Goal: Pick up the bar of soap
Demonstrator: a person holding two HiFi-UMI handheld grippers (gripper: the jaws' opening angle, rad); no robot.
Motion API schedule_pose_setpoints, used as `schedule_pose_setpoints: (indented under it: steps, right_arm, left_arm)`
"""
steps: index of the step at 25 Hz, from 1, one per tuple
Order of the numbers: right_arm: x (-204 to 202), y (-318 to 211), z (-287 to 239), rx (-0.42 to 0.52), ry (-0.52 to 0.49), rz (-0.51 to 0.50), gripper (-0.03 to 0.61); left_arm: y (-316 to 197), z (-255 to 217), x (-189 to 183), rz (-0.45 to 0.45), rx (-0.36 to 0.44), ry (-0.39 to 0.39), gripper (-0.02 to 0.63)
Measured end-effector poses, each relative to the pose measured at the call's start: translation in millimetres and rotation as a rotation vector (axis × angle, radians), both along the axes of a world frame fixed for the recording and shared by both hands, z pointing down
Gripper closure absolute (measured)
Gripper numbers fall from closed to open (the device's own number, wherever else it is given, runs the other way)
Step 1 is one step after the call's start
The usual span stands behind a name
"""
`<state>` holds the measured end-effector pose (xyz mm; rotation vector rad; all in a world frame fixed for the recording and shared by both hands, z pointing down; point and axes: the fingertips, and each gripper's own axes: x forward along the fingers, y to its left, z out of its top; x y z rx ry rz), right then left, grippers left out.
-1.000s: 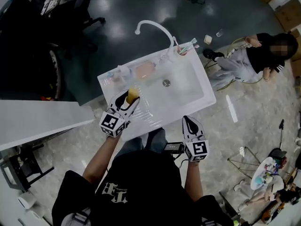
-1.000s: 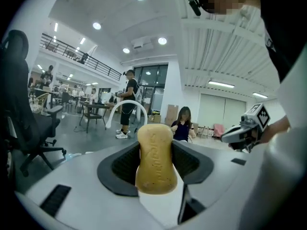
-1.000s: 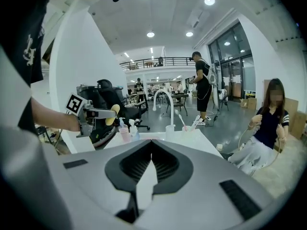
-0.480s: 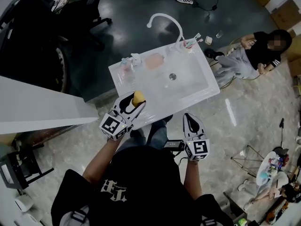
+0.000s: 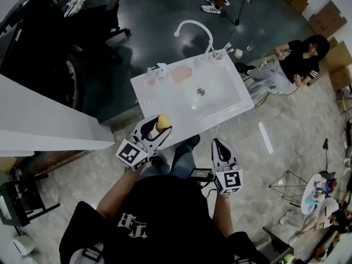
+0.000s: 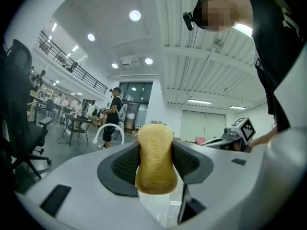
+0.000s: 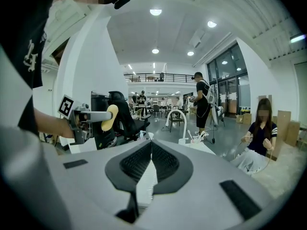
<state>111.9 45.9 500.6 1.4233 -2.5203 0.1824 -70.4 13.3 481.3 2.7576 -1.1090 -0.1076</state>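
A yellow bar of soap (image 6: 155,158) stands on end between the jaws of my left gripper (image 6: 154,163), which is shut on it. In the head view the soap (image 5: 163,120) and left gripper (image 5: 155,126) hang over the near edge of the white sink unit (image 5: 159,98). The right gripper view also shows the soap (image 7: 112,116) held up at the left. My right gripper (image 5: 216,146) is shut and empty, below the sink's near edge; its pads (image 7: 151,162) meet with nothing between them.
The sink unit carries a white curved tap (image 5: 193,28), a pink soap dish (image 5: 180,74), small bottles (image 5: 155,72) and a cup of toothbrushes (image 5: 221,53) along its far rim. A person (image 5: 294,62) sits on the floor at the right. A white counter (image 5: 44,126) lies left.
My left gripper has lifted the soap up and back toward me, off the sink's draining surface. The head camera has pulled away, so the sink looks smaller. The right gripper has barely moved.
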Motion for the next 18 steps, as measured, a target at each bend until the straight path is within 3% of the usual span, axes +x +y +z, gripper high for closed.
schedule_pose_setpoints:
  steps: [18]
  right_arm:
    - [-19.8, 25.8, -14.1, 0.046, -0.029, 0.009, 0.569]
  left_arm:
    - [28.7, -22.1, -16.4, 0.023, 0.051, 0.029, 0.407]
